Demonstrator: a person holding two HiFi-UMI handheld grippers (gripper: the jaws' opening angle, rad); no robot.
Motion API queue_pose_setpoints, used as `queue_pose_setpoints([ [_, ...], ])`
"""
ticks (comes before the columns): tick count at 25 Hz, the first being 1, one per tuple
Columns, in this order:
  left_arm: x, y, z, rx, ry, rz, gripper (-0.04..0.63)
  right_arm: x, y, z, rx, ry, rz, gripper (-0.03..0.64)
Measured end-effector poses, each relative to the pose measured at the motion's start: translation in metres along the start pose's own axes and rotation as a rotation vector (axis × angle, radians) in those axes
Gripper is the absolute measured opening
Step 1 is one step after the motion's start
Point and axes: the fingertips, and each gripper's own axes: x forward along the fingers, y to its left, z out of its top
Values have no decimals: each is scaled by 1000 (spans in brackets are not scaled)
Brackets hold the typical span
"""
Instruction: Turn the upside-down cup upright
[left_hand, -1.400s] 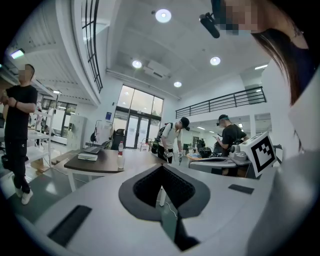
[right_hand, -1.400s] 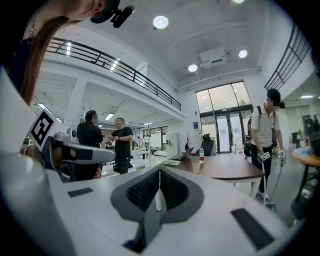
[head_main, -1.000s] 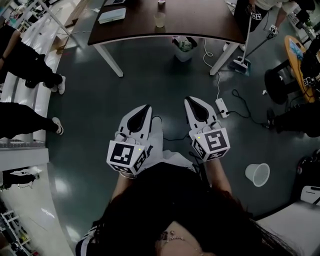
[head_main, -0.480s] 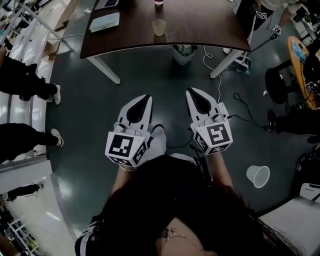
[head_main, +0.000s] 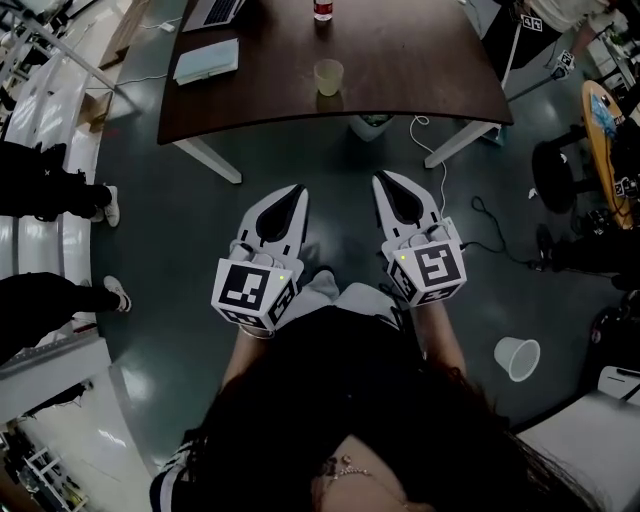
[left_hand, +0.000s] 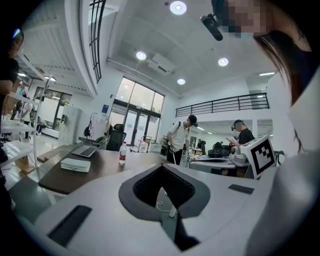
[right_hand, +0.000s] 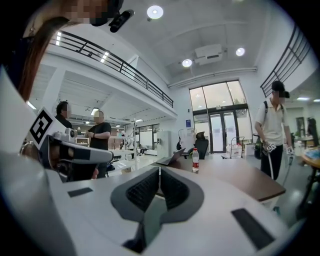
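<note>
1. where the dark table (head_main: 420, 60) fills the upper middle of the head view, a pale translucent cup (head_main: 328, 76) stands alone on it, toward the edge nearer the bottom of the frame; whether its mouth faces up or down cannot be told.
2. above the cup, at the top edge of the frame, stands a bottle (head_main: 322, 10) with a red label; at upper left a closed book (head_main: 206, 60) and a laptop (head_main: 213, 10) lie on the same table.
3. the left gripper (head_main: 297, 190), centre left, hangs over the floor (head_main: 180, 230) below the table's edge, well apart from the cup; its jaws are pressed together with nothing between them.
4. the right gripper (head_main: 382, 180), centre right, is level beside it, its jaws likewise closed on nothing.
5. a second cup (head_main: 517, 357) rests on the floor at lower right.
</note>
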Motion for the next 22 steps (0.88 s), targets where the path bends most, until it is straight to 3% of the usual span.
queue_pose_setpoints([
  [13,64,37,-2,-22,19,-18,2,56,-43,-4,17,13,-16,18],
  [22,134,76,12,-7,25,24,2,130,-85,2,30,11,68,20],
])
